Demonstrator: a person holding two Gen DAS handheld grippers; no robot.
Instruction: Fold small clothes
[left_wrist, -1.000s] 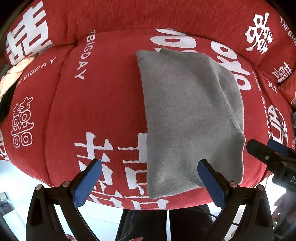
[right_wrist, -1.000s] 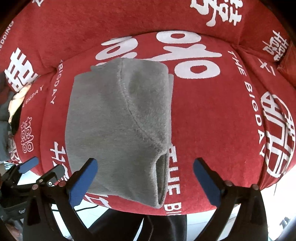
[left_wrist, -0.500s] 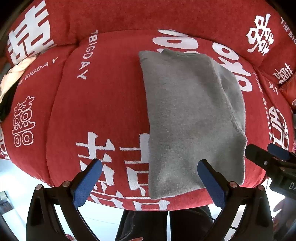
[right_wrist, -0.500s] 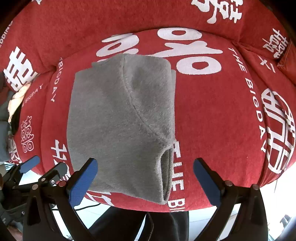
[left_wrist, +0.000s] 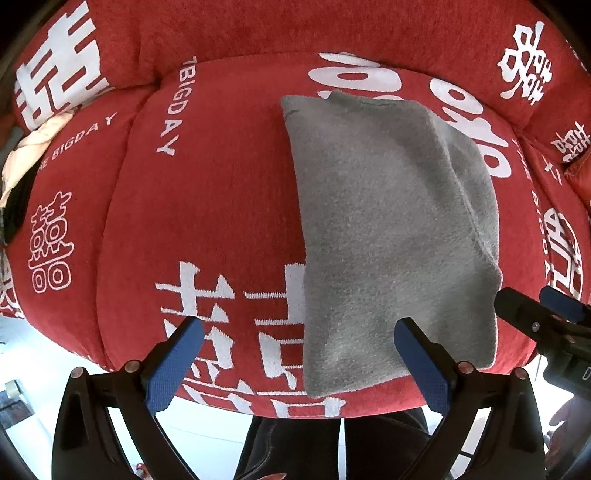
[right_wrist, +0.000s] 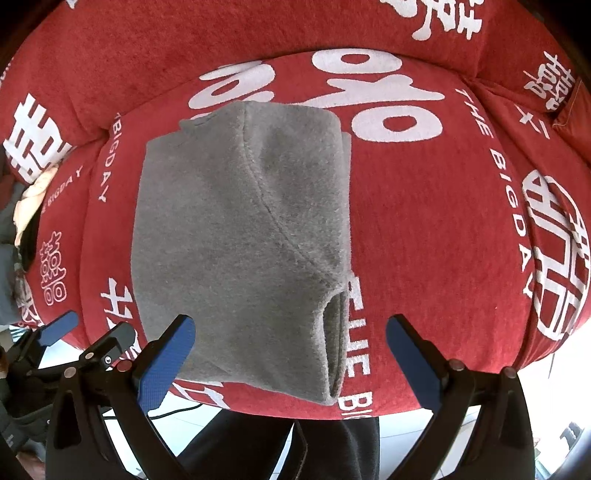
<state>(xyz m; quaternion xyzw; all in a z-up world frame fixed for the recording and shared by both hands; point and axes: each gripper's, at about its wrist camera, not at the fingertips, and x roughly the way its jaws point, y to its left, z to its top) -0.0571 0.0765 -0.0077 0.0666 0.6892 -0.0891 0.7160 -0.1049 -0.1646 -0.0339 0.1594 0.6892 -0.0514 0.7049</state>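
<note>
Grey garment (left_wrist: 388, 240) lies folded on red cushion (left_wrist: 207, 206), near its front edge; left gripper (left_wrist: 299, 350) and right gripper (right_wrist: 290, 343) hover spread wide, empty, probably lining up next fold.

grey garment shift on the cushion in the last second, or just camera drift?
No. The grey garment keeps its place against the white print on the red cushion; its near corner still covers the same characters in both views. Only the cameras drifted.
</note>
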